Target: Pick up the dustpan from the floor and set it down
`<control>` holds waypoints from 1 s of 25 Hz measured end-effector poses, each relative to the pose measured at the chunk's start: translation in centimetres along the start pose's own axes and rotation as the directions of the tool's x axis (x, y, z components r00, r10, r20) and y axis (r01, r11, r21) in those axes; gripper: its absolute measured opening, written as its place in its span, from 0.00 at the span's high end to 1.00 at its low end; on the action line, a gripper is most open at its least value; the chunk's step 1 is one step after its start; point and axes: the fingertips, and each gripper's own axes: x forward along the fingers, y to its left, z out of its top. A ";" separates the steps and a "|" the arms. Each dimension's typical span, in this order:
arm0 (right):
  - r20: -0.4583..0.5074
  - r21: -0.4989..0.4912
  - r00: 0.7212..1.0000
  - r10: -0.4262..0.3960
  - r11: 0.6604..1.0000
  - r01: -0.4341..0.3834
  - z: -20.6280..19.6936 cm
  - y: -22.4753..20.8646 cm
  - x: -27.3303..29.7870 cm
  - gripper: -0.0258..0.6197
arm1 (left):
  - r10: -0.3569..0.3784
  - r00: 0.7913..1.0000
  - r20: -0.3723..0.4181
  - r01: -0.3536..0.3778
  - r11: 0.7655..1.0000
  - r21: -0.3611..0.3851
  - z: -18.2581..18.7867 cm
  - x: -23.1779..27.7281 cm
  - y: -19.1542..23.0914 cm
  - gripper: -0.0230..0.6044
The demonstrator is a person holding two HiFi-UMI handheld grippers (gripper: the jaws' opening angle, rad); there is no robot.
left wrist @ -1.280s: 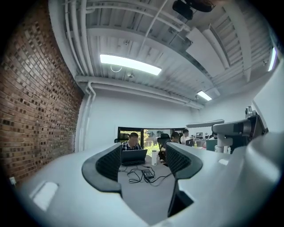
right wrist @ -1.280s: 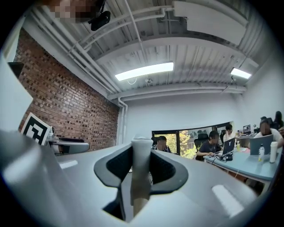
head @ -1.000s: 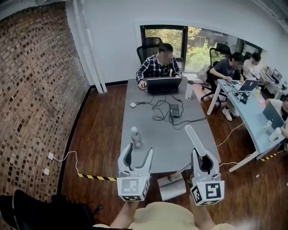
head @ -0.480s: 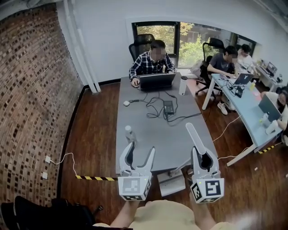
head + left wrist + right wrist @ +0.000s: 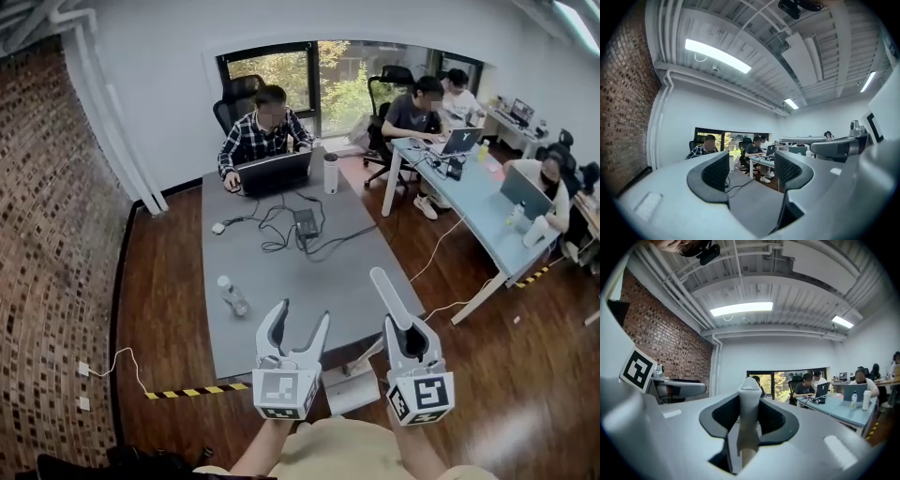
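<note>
Right gripper (image 5: 403, 328) clenched on the pale grey plastic dustpan's (image 5: 354, 392) long handle.
Its pan showed low between both grippers, by the grey table's (image 5: 281, 281) near end; left gripper (image 5: 300, 314) stood released, empty.

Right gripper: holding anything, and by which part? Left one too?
Right gripper is shut on the dustpan by its white handle, whose end sticks out past the jaws. Left gripper is open, holding nothing.
</note>
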 end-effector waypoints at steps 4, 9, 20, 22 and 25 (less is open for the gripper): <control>-0.090 0.008 0.996 -0.027 1.000 0.028 -3.3 -2.0 -0.7 0.79 | -0.093 0.995 -0.041 0.093 0.996 0.001 -1.2 2.3 -3.5 0.49; -0.225 0.000 0.973 -0.042 0.999 0.043 -9.9 -3.8 -0.8 0.78 | -0.186 0.977 -0.106 0.189 0.982 0.019 -5.5 5.1 -7.4 0.50; -0.490 -0.036 0.871 0.036 0.997 -0.062 -28.6 -5.2 0.8 0.78 | -0.195 0.936 -0.293 0.206 0.979 0.004 -16.3 8.3 -8.5 0.55; -0.536 -0.024 0.842 0.059 0.996 -0.085 -31.7 -5.2 1.5 0.78 | -0.191 0.923 -0.335 0.205 0.979 0.005 -18.1 8.2 -8.2 0.55; -0.569 -0.015 0.817 0.094 0.992 -0.125 -35.4 -5.1 3.3 0.78 | -0.174 0.911 -0.374 0.192 0.981 0.011 -20.1 8.4 -7.3 0.55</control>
